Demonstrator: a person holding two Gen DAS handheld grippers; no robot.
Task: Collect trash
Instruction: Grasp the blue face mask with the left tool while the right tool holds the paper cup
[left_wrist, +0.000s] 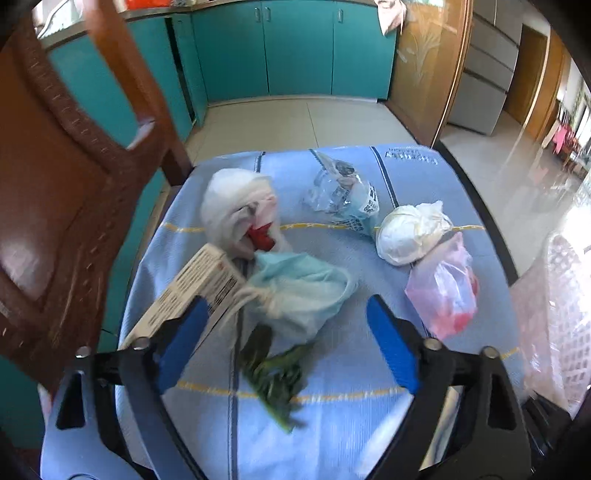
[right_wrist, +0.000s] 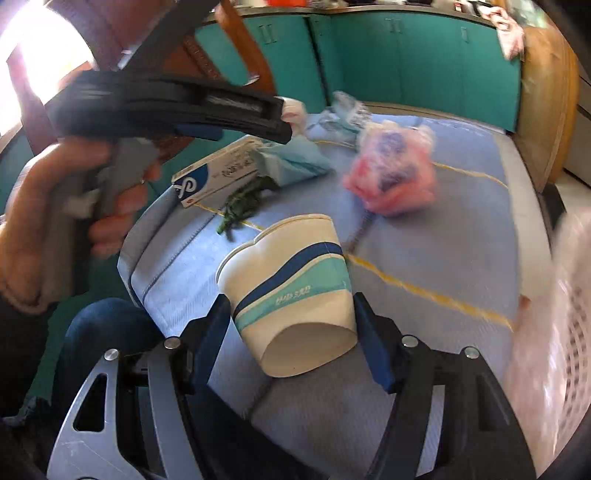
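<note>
Blue-cloth desk (left_wrist: 332, 369) strewn with trash. Left fingers (left_wrist: 284, 343) wide, empty, over green scraps (left_wrist: 273, 365); teal bag (left_wrist: 299, 295) just ahead between them, box (left_wrist: 192, 295) at left finger. Right fingers (right_wrist: 288, 328) flanking tipped paper cup (right_wrist: 291, 291), base toward camera; contact unclear.

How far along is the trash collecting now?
Done: nothing can be confirmed, as the inside of the basket is hidden. In hand: the right hand-held gripper is closed on the paper cup. Left: the open left hand-held gripper holds nothing. The box, green leaves, pink bag and more lie on the blue cloth.
</note>
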